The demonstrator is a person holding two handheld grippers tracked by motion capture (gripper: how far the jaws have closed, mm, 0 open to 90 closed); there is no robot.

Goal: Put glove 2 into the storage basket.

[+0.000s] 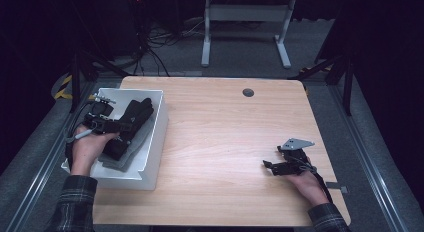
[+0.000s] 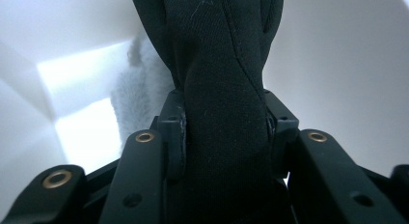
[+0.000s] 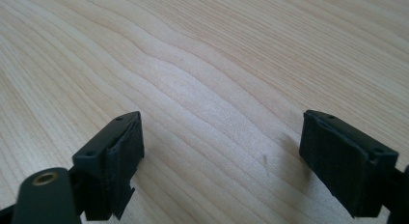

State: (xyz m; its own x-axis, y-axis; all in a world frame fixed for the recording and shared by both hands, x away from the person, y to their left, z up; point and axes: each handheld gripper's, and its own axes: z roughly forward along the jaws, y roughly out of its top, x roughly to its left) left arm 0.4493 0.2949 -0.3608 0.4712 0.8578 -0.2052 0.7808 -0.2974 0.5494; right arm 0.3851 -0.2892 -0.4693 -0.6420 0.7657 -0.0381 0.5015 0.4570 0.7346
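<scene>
Risk first: black glove point(image 2: 222, 89), pinched at its narrow part only, may slip or drag its loose length over the rim of the white bin point(image 1: 150, 162) if lifted or swung sharply; the grey fleecy fabric point(image 2: 140, 84) just behind it could snag and come along. Left gripper point(image 2: 224, 132): jaws partly closed, pads pressing both sides of the glove, cloth bunched between them. Position: inside the bin, glove extending forward from the jaws, grey fabric lying beneath and beside it. In the high view the left gripper point(image 1: 107, 123) sits over the bin's near half. Right gripper point(image 3: 222, 156): jaws spread wide, nothing between them, resting low over bare wooden table point(image 3: 202, 55), well apart from the bin.
</scene>
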